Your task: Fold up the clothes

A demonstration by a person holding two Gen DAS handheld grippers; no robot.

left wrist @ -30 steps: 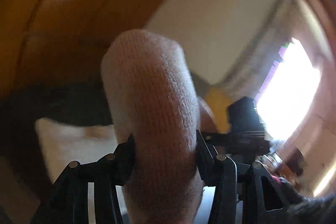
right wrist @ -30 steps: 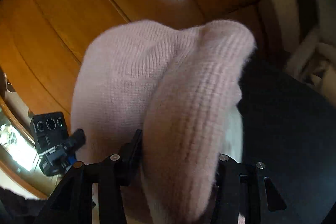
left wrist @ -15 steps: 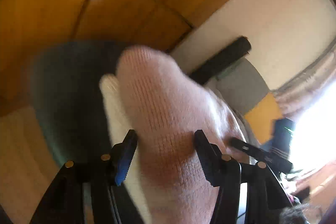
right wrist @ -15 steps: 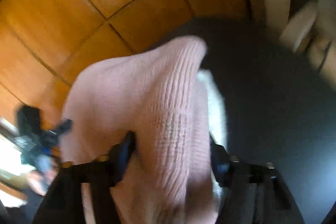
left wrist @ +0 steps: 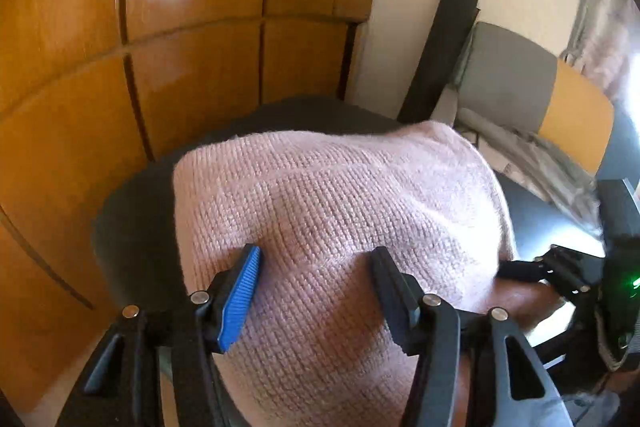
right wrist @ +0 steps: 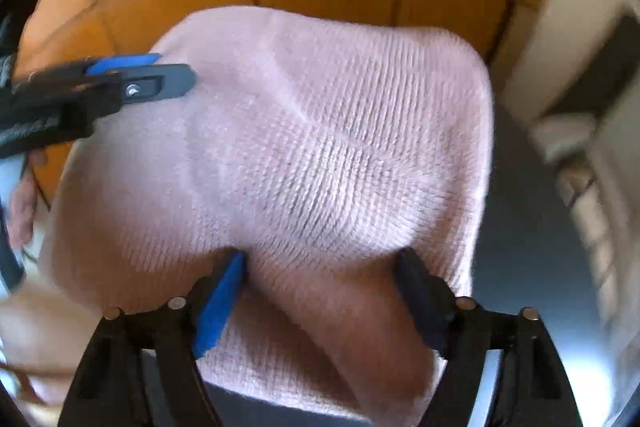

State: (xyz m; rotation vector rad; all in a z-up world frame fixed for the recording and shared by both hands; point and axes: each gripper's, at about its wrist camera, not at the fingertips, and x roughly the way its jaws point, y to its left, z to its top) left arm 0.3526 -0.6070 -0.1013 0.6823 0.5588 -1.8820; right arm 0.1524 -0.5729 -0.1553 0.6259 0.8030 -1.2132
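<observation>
A pink knit sweater [left wrist: 340,195] lies folded in a thick pad on the dark table [left wrist: 132,219]. My left gripper [left wrist: 316,267] straddles a raised hump of the knit at its near edge. Its jaws are opening and the fabric sits loosely between them. The right wrist view shows the same sweater [right wrist: 320,147], and my right gripper [right wrist: 320,267] stands over another hump with its jaws also opening. The left gripper's fingertips [right wrist: 176,77] rest on the sweater's far left corner. My right gripper [left wrist: 560,267] shows at the sweater's right edge in the left wrist view.
Orange wooden cabinet doors [left wrist: 180,67] stand close behind the table. A black roll [left wrist: 440,59] leans on the wall beside a grey and yellow chair [left wrist: 520,83] with pale cloth [left wrist: 536,155] heaped in front. A person's hand [right wrist: 24,203] is at the left.
Both grippers came down and tipped forward. The sweater, earlier held up as a bunch in each jaw, now lies spread on the table, and both pairs of jaws stand wider.
</observation>
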